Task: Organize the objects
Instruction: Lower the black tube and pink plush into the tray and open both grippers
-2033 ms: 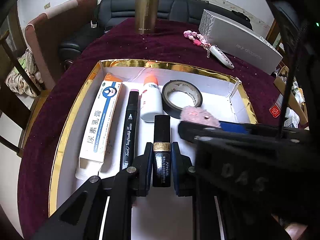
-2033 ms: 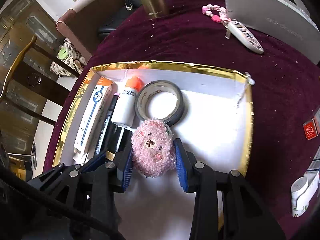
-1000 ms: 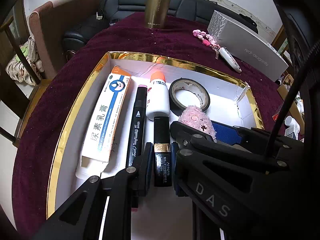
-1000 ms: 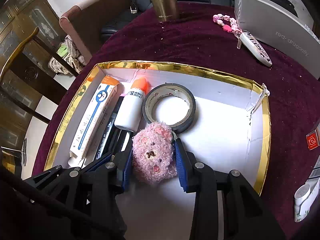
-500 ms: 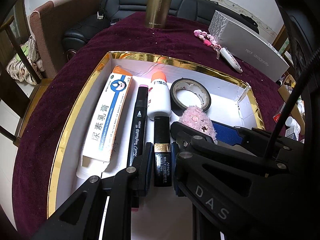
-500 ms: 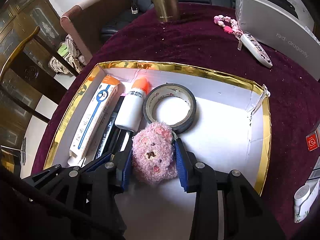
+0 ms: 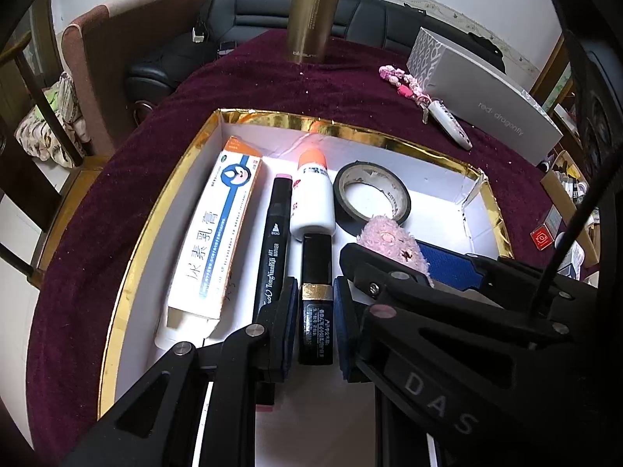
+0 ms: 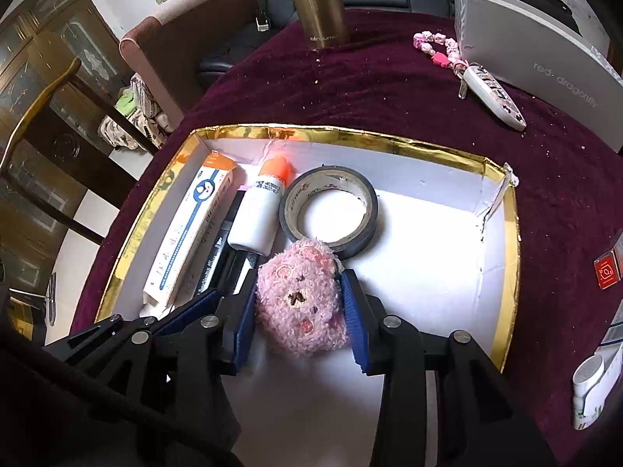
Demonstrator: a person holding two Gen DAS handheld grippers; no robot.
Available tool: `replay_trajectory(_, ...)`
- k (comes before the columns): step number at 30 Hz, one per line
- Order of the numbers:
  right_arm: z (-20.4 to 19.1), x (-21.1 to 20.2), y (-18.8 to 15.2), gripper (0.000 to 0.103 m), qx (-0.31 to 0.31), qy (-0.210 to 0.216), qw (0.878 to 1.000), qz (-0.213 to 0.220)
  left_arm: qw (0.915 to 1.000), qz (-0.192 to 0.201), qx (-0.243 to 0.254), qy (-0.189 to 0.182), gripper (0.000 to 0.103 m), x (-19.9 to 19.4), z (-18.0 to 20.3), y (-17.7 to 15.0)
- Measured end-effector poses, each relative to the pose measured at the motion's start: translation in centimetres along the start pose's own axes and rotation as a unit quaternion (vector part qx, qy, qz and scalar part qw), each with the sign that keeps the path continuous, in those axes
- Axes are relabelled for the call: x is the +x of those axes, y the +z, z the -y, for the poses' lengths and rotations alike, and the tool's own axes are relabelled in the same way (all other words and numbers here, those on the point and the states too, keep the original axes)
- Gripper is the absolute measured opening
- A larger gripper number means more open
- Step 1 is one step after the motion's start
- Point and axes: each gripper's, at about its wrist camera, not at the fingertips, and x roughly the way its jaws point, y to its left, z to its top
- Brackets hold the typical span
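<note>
- Our left claw (image 7: pixel 313 325) is closed on the black tube with the gold band (image 7: pixel 316 303); both blue pads press its sides, and the tube points straight ahead from between the fingers, lying low in the box.
- Our right claw (image 8: pixel 300 313) grips the pink plush toy (image 8: pixel 300 303), with a pad against each flank and the stitched face turned up toward the camera.
- The two claws work side by side: in the left view the right claw's black frame crosses just to the right of our left fingers, with the plush (image 7: pixel 393 247) poking out ahead of it.
- Just to the left of the left claw lies the black marker (image 7: pixel 274 245), parallel to the tube and partly under the left finger.
- Further left lies the long white carton with blue and orange print (image 7: pixel 216 241), alongside the marker.
- Directly ahead of the tube's far end lies the white bottle with the orange cap (image 7: pixel 313 200), touching or nearly touching the tube.
- Ahead of the right claw, touching the top of the plush, sits the roll of dark tape (image 8: pixel 329 210), lying flat.
- All of these rest inside the white box with the gold rim (image 8: pixel 510 233), whose floor to the right of the right claw is bare white.
- Beyond the box, on the dark red tablecloth (image 8: pixel 389 93), stand a gold flask (image 7: pixel 313 11) and a grey box (image 8: pixel 533 58), with a beaded keychain (image 8: pixel 467 66) in front of the grey box.
</note>
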Motion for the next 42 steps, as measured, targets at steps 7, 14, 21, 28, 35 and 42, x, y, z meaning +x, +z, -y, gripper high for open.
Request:
replay_trajectory(7, 0.0, -0.4, 0.0, 0.041, 0.0, 0.003, 1.0, 0.003, 1.0, 0.003, -0.001, 0.0, 0.015, -0.1, -0.1, 0.1)
replay_trajectory(14, 0.6, -0.3, 0.1, 0.049, 0.015, 0.004, 1.0, -0.002, 1.0, 0.002, -0.003, -0.002, 0.015, -0.1, -0.1, 0.2)
replay_trajectory(21, 0.7, -1.3, 0.0, 0.049, 0.021, 0.019, 1.0, 0.01, 0.9998, 0.012, -0.009, -0.012, 0.015, -0.7, -0.2, 0.3)
replay_trajectory(28, 0.8, -1.9, -0.3, 0.052, 0.023, 0.025, 0.999, 0.017, 0.9998, 0.013, -0.007, -0.014, 0.015, -0.7, 0.0, 0.3)
replay_trajectory(35, 1.6, -3.2, -0.9, 0.053, 0.034, 0.034, 0.998, 0.034, 0.9996, 0.024, -0.002, -0.018, 0.015, -1.2, 0.4, 0.2)
replay_trajectory(42, 2.7, -4.9, -2.1, 0.055, 0.064, 0.063, 0.994, 0.066, 0.9989, 0.038, 0.01, -0.027, 0.016, -2.1, 1.0, 0.0)
